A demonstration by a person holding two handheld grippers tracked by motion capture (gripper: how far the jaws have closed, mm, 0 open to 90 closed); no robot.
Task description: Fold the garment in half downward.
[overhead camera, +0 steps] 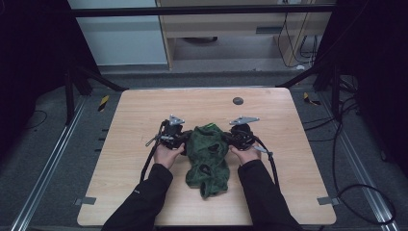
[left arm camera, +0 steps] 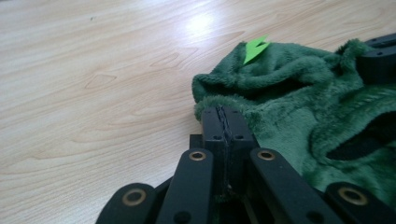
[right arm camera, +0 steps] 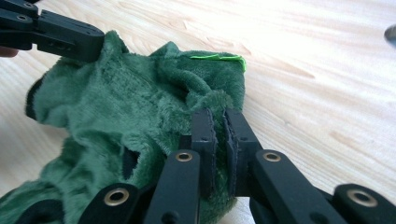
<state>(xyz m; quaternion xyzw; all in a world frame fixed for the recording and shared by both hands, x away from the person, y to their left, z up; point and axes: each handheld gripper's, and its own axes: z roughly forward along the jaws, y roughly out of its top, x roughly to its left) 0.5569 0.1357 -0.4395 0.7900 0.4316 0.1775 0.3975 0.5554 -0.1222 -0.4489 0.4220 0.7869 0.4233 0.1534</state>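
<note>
Grippers, left [left arm camera: 223, 116] and right [right arm camera: 218, 119], each pinch the green garment [overhead camera: 208, 154]; only close views reveal its bright tag [left arm camera: 255, 49].

Lab: black curtains [overhead camera: 29, 48], floor cables [overhead camera: 356, 187], rails [overhead camera: 48, 163].

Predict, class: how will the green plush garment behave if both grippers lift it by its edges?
The green plush garment already lies crumpled, so it would probably sag. Left gripper and right gripper pinch fuzzy pile, so slipping seems unlikely. It looks light and won't roll.
</note>
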